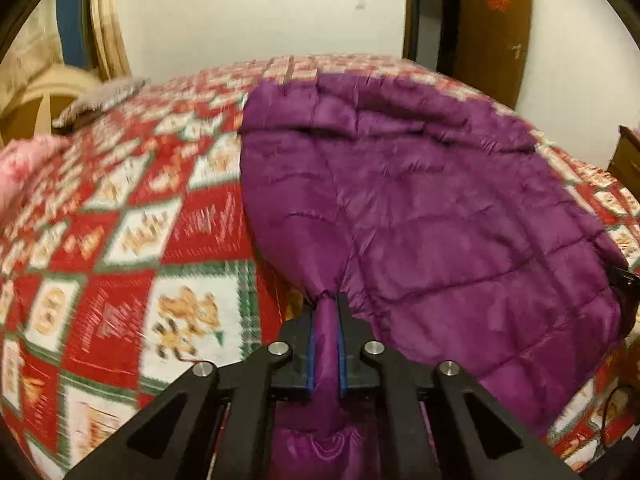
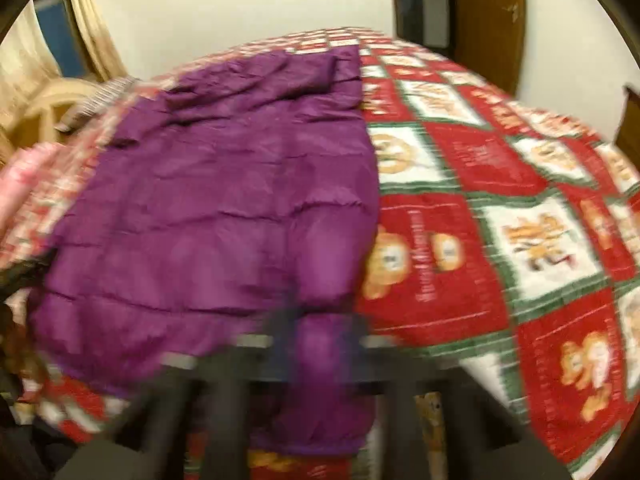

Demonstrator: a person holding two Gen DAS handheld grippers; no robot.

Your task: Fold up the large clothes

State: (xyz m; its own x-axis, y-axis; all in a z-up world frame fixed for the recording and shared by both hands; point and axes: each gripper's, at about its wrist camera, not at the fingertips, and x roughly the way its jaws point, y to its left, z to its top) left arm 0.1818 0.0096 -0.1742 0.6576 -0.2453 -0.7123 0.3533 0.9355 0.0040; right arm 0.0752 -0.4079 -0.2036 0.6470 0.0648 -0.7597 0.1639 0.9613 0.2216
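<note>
I hold two tongs, one in each hand. My left tongs [image 1: 325, 308] are squeezed tight on a bunched-up bit of the purple coat [image 1: 420, 200]. The cloth is pinched between the two black fingers [image 1: 347, 320] and pokes out behind them too. The blue strips on the inside of the fingers press right against it.

My right tongs [image 2: 320, 332] look very blurry. I can see purple cloth running between the two fingers, and they are closed on it. This is the bottom edge of the coat [image 2: 224, 208], near 6 o'clock in that view.

The coat is big, puffy and stitched in squares. It lies spread out flat on the bed. In the left view it fills the middle and goes out toward 3 o'clock. In the right view it fills the middle and goes out toward 9 o'clock. Its far end is crumpled up near 12 o'clock.

Under the coat is a blanket [image 1: 132, 248] with red, white and green squares and little bears on it. At 9 o'clock in the left view there is something pink [image 1: 28, 168] on the bed. Past it, near 10 o'clock, a gray pillow [image 1: 100, 100] sits at the bed's edge. A white wall [image 1: 260, 12] stands behind the bed at 12 o'clock, and a brown door [image 1: 496, 28] is at 1 o'clock.
</note>
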